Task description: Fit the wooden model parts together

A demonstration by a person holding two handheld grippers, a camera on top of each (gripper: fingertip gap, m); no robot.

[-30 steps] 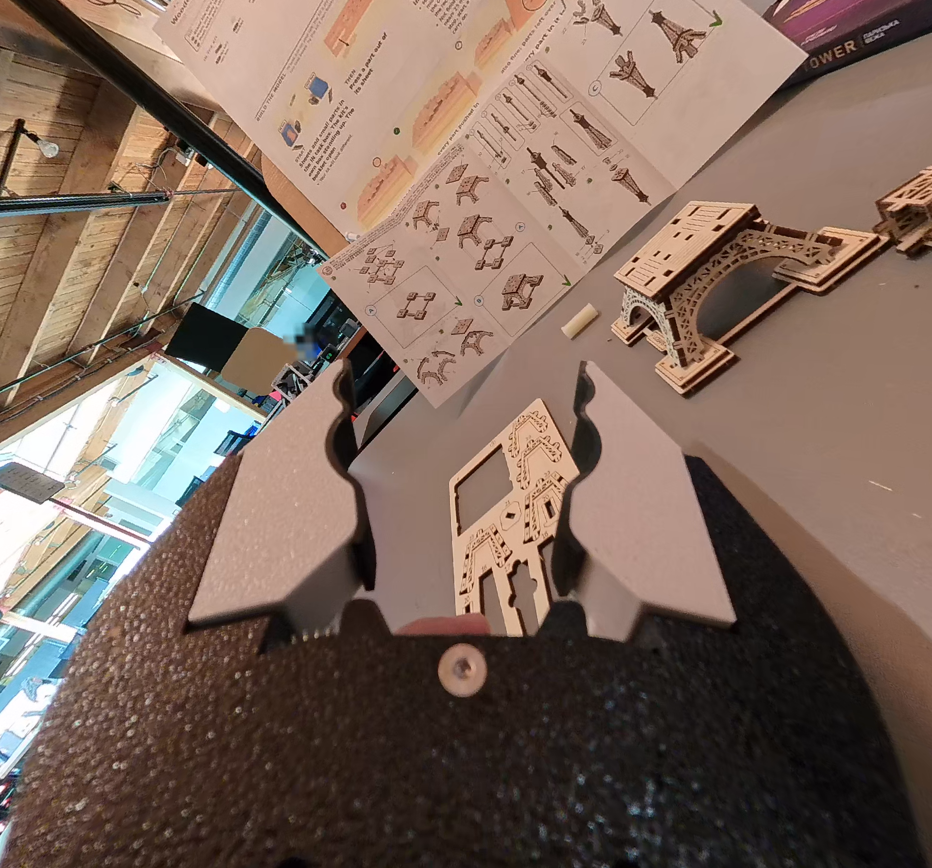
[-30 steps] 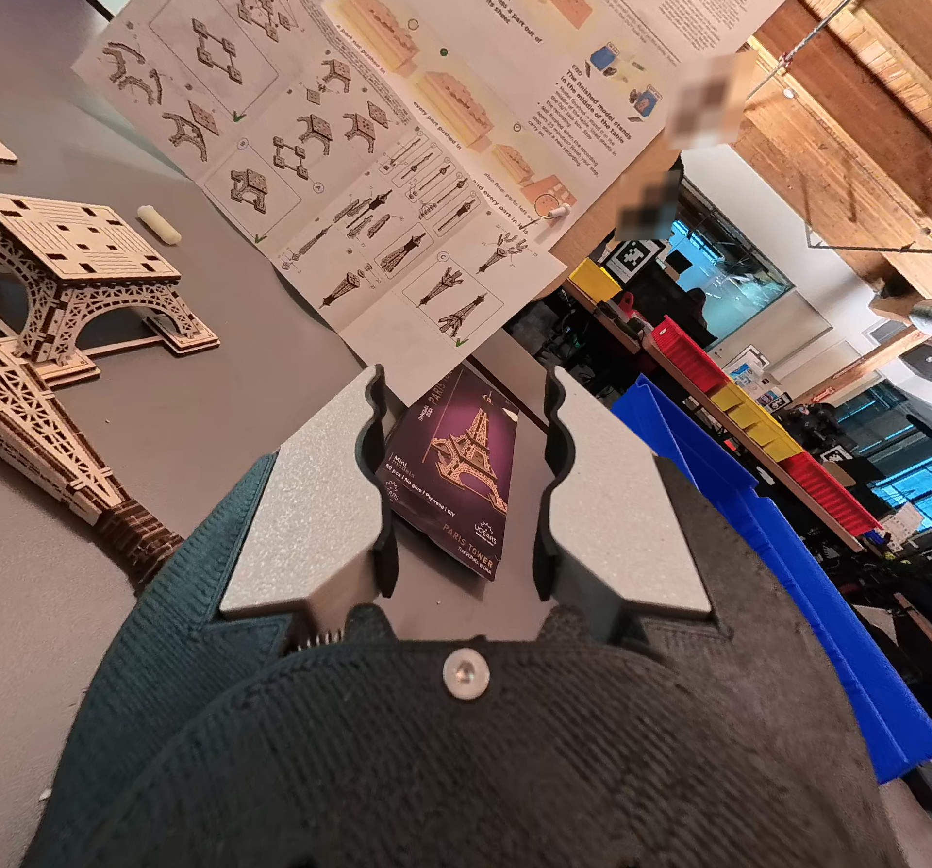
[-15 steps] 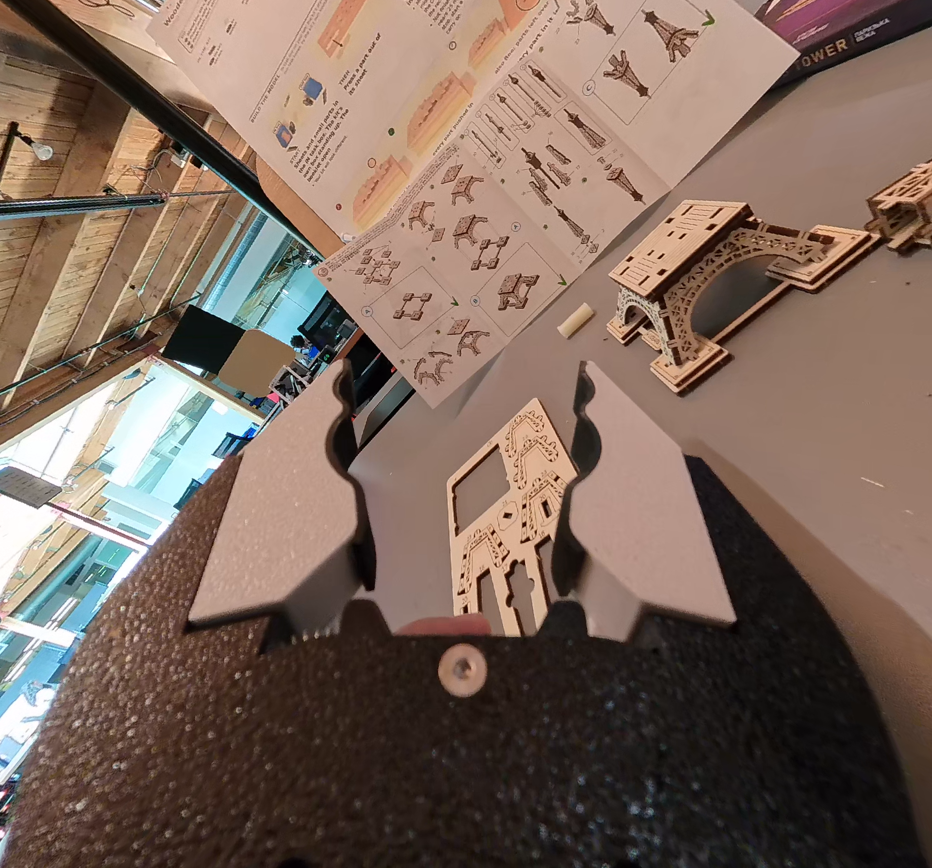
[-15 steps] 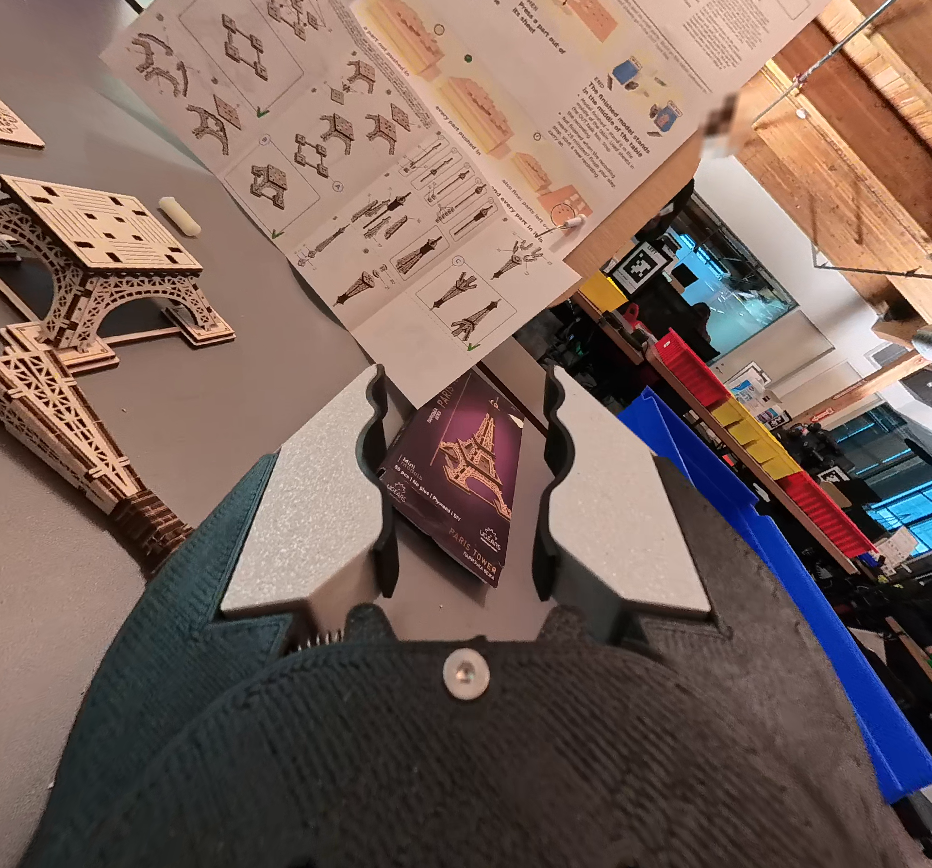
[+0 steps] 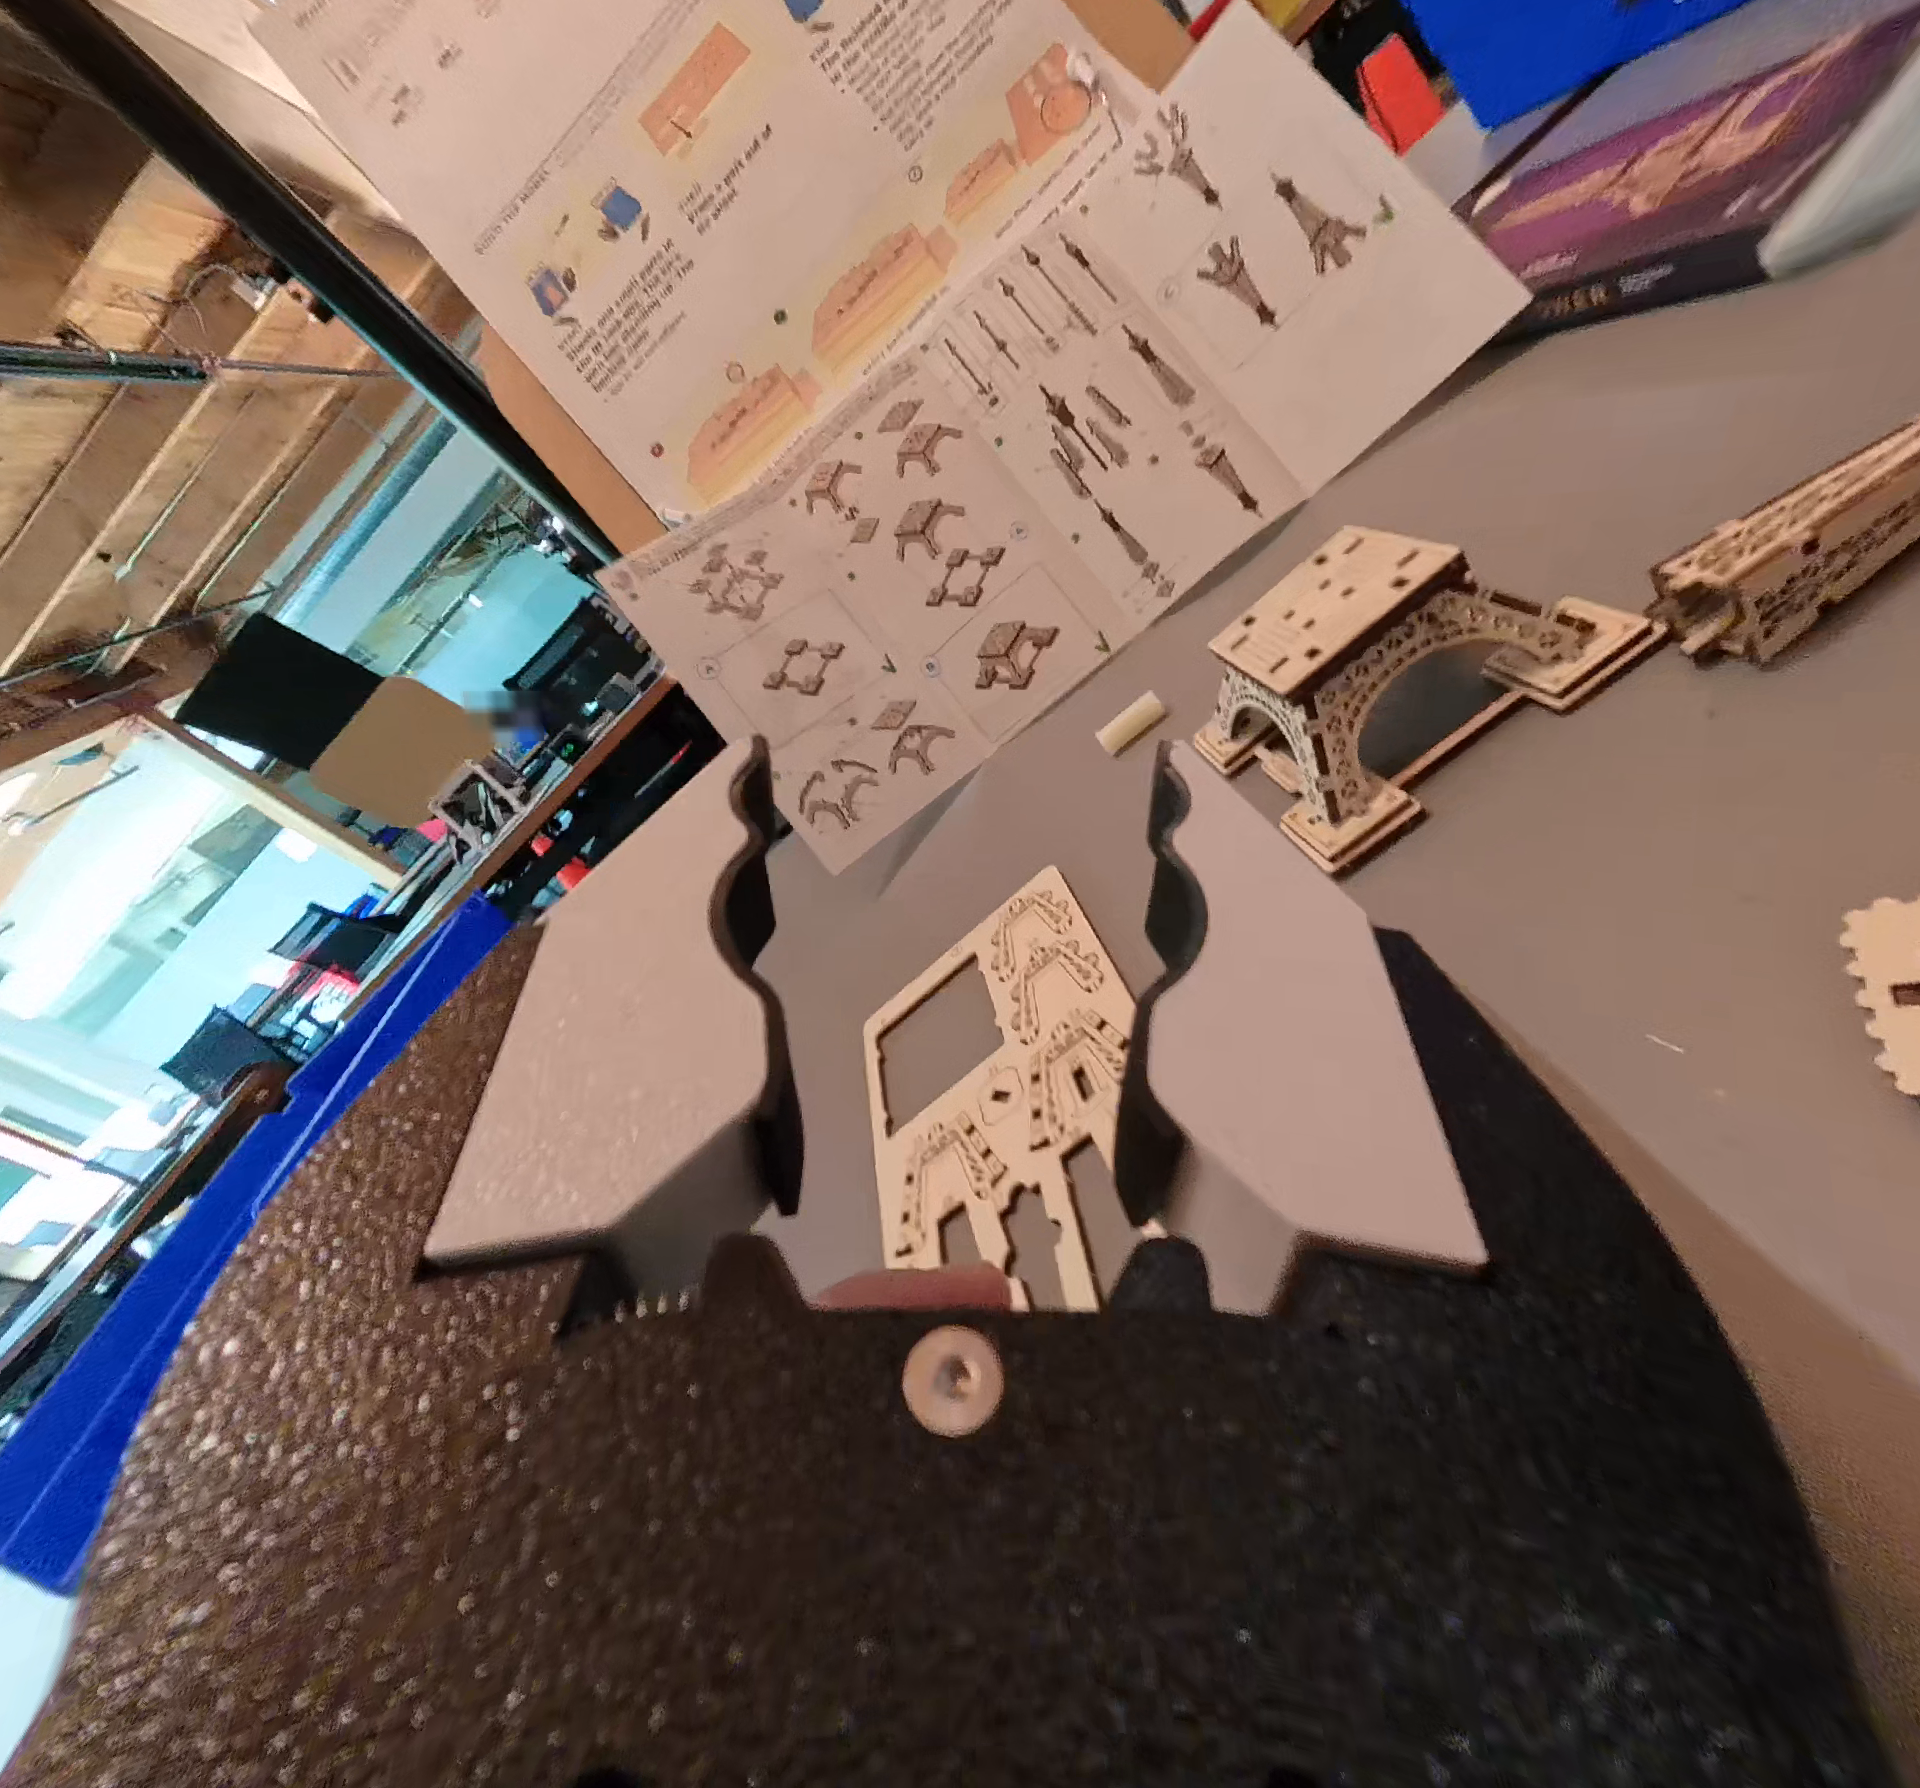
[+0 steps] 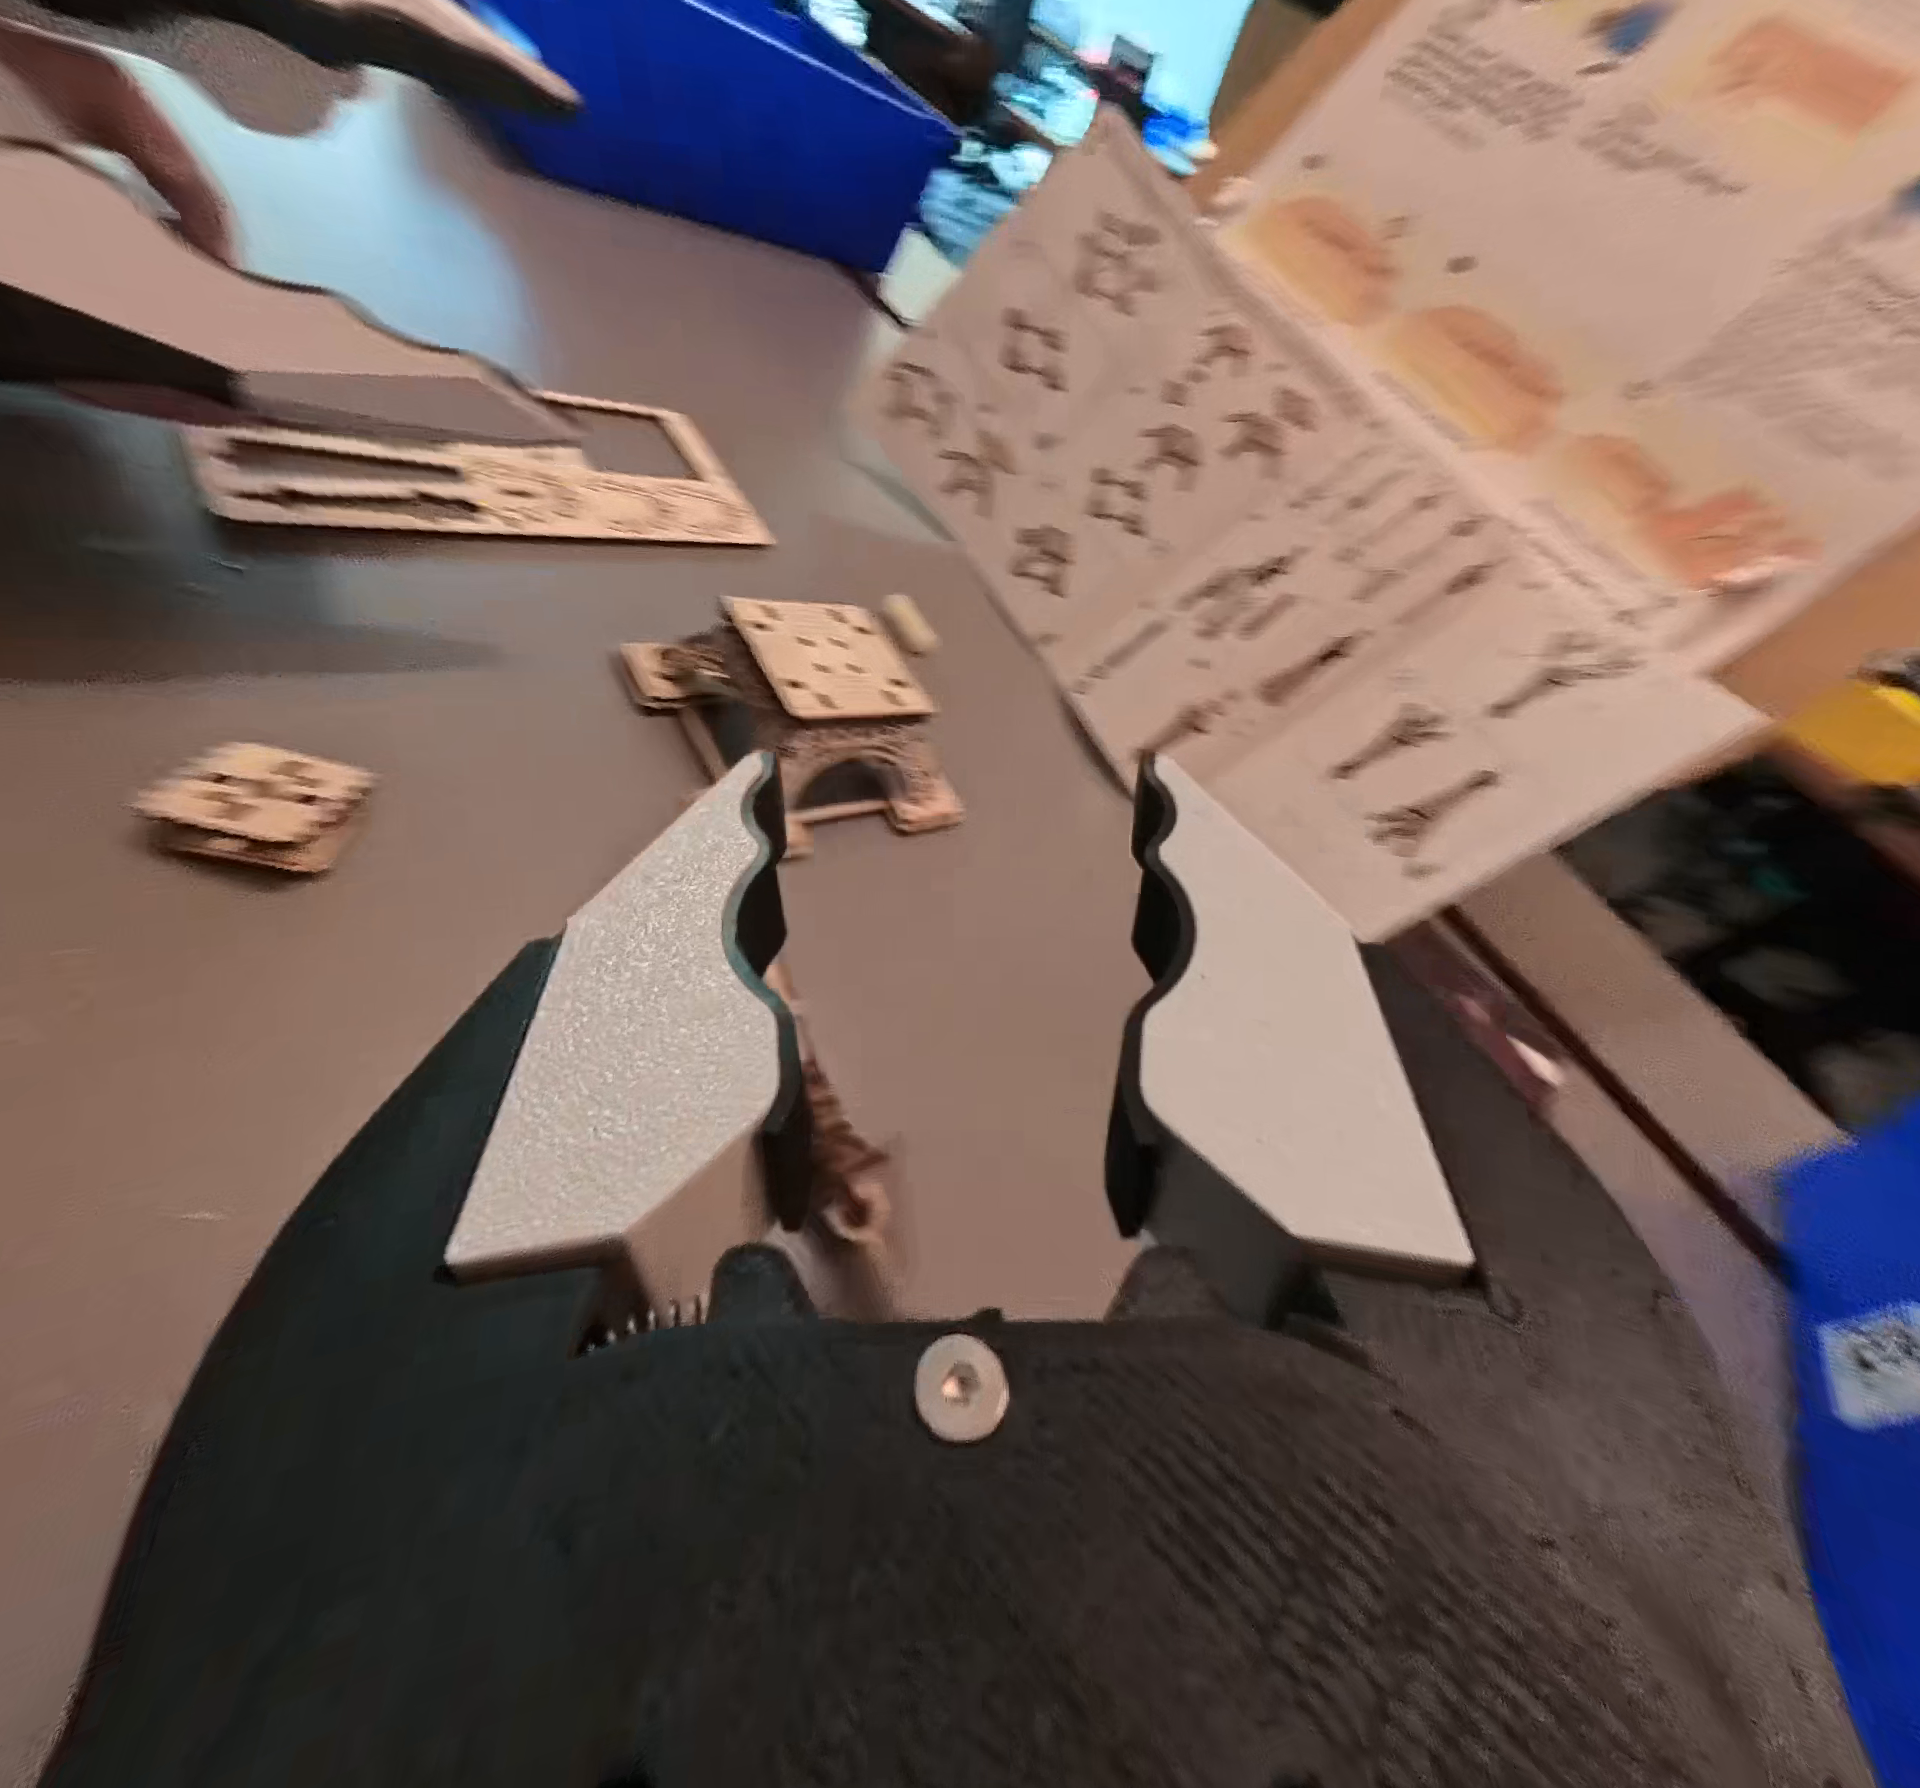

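While both grippers (image 5: pixel 961 917) (image 6: pixel 956 891) gaped empty, the right probably should square up to the arched tower base (image 6: pixel 831 710); approach slowly.

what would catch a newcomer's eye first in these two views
The big white fold-out instruction sheet propped upright at the back of the grey table dominates both views. In front of it stands the pale laser-cut wooden arched tower base, with a long lattice wooden tower section lying to its right. Closest in, a flat wooden part sheet with cut-outs lies between the open fingers of the left tool.
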